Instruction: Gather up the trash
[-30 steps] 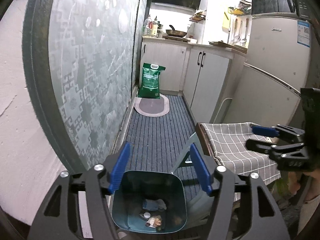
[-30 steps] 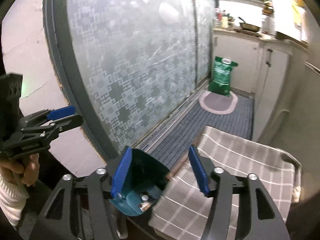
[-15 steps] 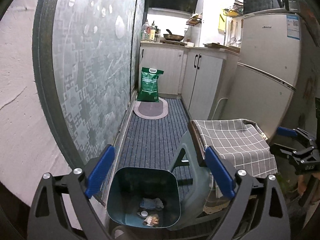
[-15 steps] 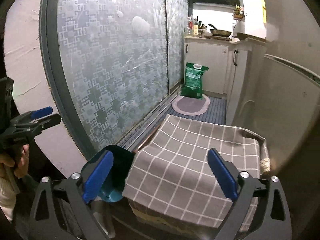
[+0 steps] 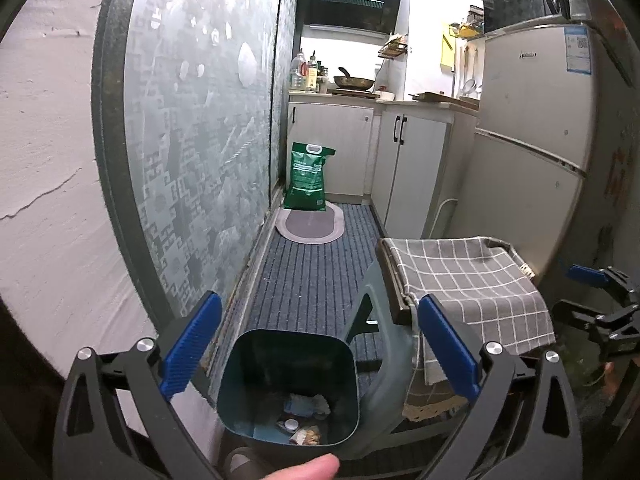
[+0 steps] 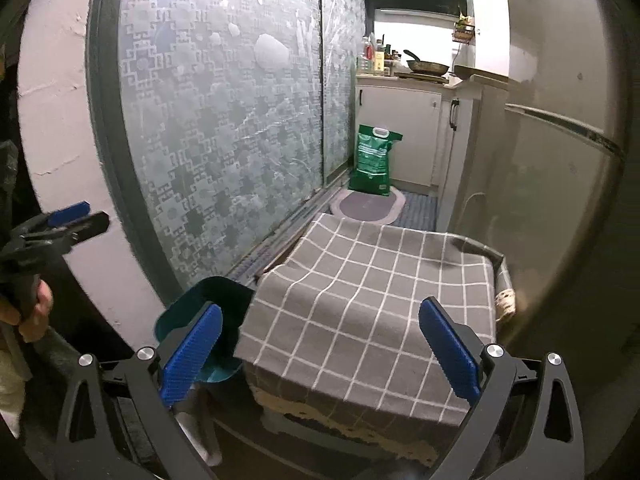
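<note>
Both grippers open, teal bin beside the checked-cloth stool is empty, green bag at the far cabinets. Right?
Not quite: the teal bin is not empty. The left wrist view shows crumpled paper, a bottle cap and scraps at its bottom. The rest holds: left gripper and right gripper are open, the bin stands beside the checked-cloth stool, and the green bag is at the far cabinets.

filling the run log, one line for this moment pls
left tongs: open, empty, above bin | right tongs: open, empty, above cloth | bin: trash inside
</note>
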{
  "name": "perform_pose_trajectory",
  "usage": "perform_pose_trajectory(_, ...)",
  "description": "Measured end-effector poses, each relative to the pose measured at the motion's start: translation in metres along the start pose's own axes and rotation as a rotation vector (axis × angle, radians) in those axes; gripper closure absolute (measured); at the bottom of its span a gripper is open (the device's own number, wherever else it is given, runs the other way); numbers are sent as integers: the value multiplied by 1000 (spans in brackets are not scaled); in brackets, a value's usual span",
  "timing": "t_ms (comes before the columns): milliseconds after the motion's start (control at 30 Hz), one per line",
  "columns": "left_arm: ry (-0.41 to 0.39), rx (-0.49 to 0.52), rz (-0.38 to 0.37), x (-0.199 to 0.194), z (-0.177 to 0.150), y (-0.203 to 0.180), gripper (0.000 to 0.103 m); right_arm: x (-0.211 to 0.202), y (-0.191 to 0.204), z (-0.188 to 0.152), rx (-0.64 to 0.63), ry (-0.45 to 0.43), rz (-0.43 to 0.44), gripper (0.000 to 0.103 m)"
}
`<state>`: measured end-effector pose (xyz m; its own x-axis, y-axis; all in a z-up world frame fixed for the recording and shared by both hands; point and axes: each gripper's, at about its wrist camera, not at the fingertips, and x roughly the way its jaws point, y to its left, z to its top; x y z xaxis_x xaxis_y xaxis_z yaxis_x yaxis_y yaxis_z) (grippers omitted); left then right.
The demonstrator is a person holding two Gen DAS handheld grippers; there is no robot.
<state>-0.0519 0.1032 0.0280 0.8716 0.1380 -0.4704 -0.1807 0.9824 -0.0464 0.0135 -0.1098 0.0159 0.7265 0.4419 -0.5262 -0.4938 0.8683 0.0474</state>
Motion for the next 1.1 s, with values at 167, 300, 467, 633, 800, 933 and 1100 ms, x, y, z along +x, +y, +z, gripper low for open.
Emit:
perform_pose_trajectory(167,10,24,-12,-2,-3,-7,3,-4,4,-1,-16,-17,-14,3)
perform_pose_trajectory(300,17,34,-18,-2,-6,-10,3,-2,8,0,-26,-13,-7,3)
perform_pose_trajectory(467,22,30,-38,-2,-8,-10,3,-1,11,0,-40,-13,-18,3)
perform_pose_trajectory(633,23,21,-30,-1,-8,-9,3,0,13,1,-37,-13,-4,3)
perform_pose_trajectory(800,22,22,-29,-1,-8,-10,3,0,13,1,-37,-14,5,3)
perform_pose_trajectory(933,21,21,-32,-2,-8,-11,3,0,14,1,-39,-13,3,3)
perform_pose_trajectory(1100,11,17,-35,-3,-8,-10,3,0,16,0,-43,-12,5,3)
